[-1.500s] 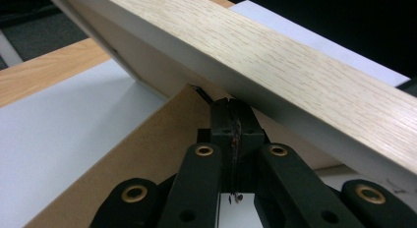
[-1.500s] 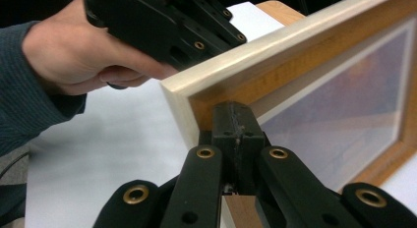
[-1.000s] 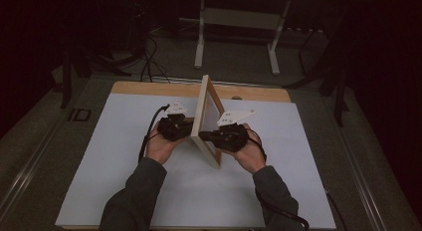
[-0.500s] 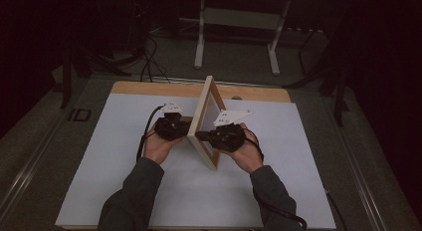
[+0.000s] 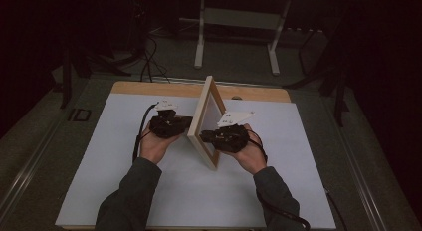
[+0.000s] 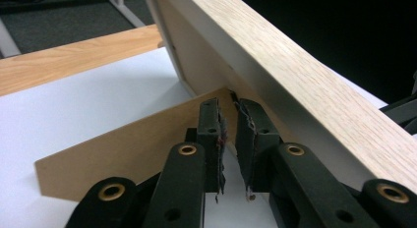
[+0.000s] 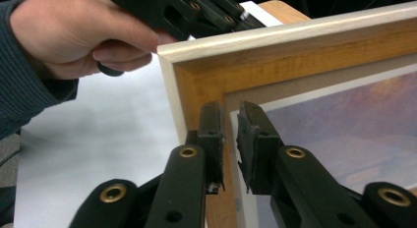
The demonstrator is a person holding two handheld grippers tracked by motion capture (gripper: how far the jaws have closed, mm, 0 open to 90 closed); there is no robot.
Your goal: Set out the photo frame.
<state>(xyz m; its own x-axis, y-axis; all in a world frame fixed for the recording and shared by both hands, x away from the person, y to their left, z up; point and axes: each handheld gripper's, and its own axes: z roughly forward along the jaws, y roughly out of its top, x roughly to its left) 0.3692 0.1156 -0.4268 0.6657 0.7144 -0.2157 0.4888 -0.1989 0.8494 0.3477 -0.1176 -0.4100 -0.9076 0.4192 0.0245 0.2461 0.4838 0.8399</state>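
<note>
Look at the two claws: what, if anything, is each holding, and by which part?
Nothing is held. Both claws have just been opening: the left claw at the picture frame's back stand, the right claw at its front.

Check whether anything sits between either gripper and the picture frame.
Nothing visible does. The frame stands upright on the white sheet. The left gripper points at the back stand, the right gripper at the front corner. Both have just been opening, with only a narrow gap between the fingers and nothing in it.

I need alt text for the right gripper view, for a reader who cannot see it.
The right gripper has its black jaws slightly apart at the front of a wooden picture frame, nothing between them. Behind the frame's corner, a hand holds the left gripper above the white table.
</note>
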